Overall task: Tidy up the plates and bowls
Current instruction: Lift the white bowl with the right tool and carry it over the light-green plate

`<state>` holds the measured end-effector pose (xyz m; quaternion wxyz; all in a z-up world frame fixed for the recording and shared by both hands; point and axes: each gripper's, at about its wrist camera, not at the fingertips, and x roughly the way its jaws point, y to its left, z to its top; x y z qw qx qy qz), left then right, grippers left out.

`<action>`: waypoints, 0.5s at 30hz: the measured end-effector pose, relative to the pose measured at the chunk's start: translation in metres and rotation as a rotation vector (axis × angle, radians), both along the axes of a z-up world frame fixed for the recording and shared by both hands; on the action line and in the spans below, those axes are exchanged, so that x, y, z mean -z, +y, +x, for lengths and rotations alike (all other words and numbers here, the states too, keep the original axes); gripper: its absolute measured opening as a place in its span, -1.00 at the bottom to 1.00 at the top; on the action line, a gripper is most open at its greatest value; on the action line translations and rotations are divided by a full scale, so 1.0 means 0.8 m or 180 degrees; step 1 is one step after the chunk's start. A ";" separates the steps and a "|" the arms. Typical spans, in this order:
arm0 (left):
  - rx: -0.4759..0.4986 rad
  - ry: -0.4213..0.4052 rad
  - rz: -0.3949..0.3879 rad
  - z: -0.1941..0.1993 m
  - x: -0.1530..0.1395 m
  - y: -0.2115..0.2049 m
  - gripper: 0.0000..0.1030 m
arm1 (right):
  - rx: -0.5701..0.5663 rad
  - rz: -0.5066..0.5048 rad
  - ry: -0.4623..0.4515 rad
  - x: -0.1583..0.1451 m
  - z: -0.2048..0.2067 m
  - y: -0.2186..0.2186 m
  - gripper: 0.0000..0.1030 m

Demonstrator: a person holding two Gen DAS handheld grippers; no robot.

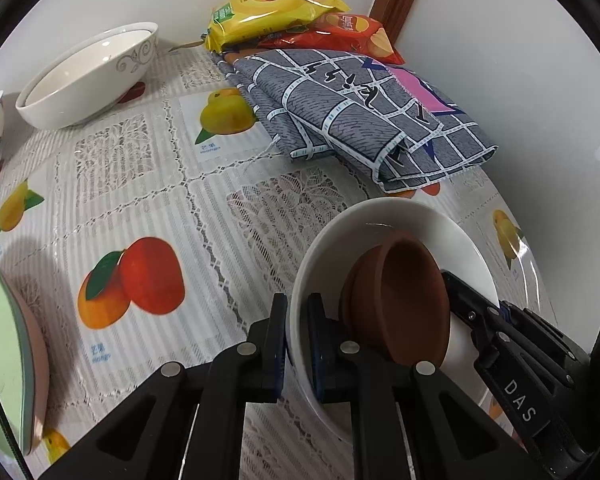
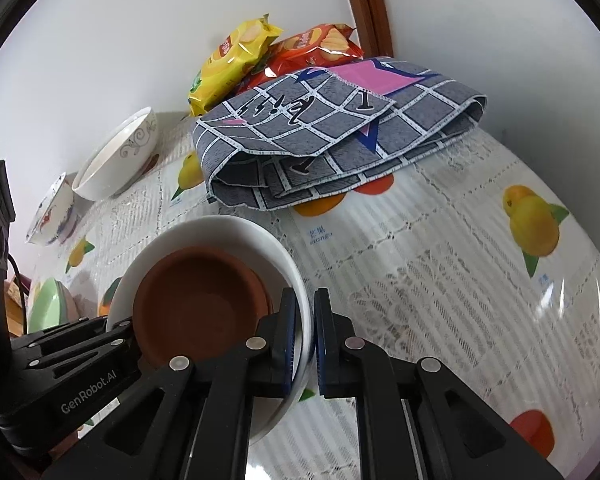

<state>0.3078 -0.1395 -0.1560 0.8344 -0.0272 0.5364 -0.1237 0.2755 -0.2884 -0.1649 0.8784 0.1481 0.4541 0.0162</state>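
A white bowl (image 1: 384,220) holds two nested brown dishes (image 1: 404,296). My left gripper (image 1: 298,320) is shut on the bowl's left rim. My right gripper (image 2: 309,320) is shut on the bowl's right rim (image 2: 300,276); the brown dishes (image 2: 200,300) lie inside. The bowl is tilted and seems held just above the table. The right gripper also shows in the left wrist view (image 1: 472,300), the left gripper in the right wrist view (image 2: 112,332). A white patterned bowl (image 1: 88,76) stands at the far left by the wall. A green and pink bowl stack (image 1: 8,356) is at the near left.
A folded grey checked cloth (image 1: 364,116) lies behind the held bowl, with yellow (image 1: 268,8) and red (image 1: 352,32) chip bags against the wall. A small painted bowl (image 2: 54,212) sits at the far left. The fruit-print tablecloth (image 2: 440,280) covers the table.
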 end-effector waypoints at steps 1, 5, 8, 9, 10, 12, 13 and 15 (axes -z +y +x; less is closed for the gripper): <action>-0.0006 -0.0002 -0.0009 -0.003 -0.003 0.001 -0.81 | 0.0008 0.0008 -0.0007 -0.002 -0.003 0.001 -0.83; -0.0020 -0.0061 -0.0001 -0.014 -0.019 0.007 -0.81 | 0.0006 0.0039 -0.0050 -0.016 -0.013 0.004 -0.83; -0.0050 -0.0100 -0.0013 -0.021 -0.033 0.014 -0.81 | -0.0015 0.0065 -0.0085 -0.028 -0.020 0.008 -0.83; -0.0059 -0.0113 -0.0014 -0.024 -0.038 0.016 -0.81 | -0.0022 0.0068 -0.0100 -0.033 -0.021 0.010 -0.83; -0.0078 -0.0131 -0.0012 -0.028 -0.044 0.020 -0.81 | -0.0035 0.0071 -0.0117 -0.038 -0.024 0.012 -0.82; -0.0102 -0.0158 0.0010 -0.033 -0.053 0.024 -0.81 | -0.0057 0.0079 -0.0143 -0.047 -0.028 0.018 -0.82; -0.0111 -0.0183 0.0052 -0.037 -0.059 0.027 -0.81 | -0.0068 0.0097 -0.0157 -0.052 -0.030 0.021 -0.82; -0.0139 -0.0216 0.0070 -0.043 -0.069 0.034 -0.81 | -0.0095 0.0142 -0.0170 -0.058 -0.034 0.027 -0.82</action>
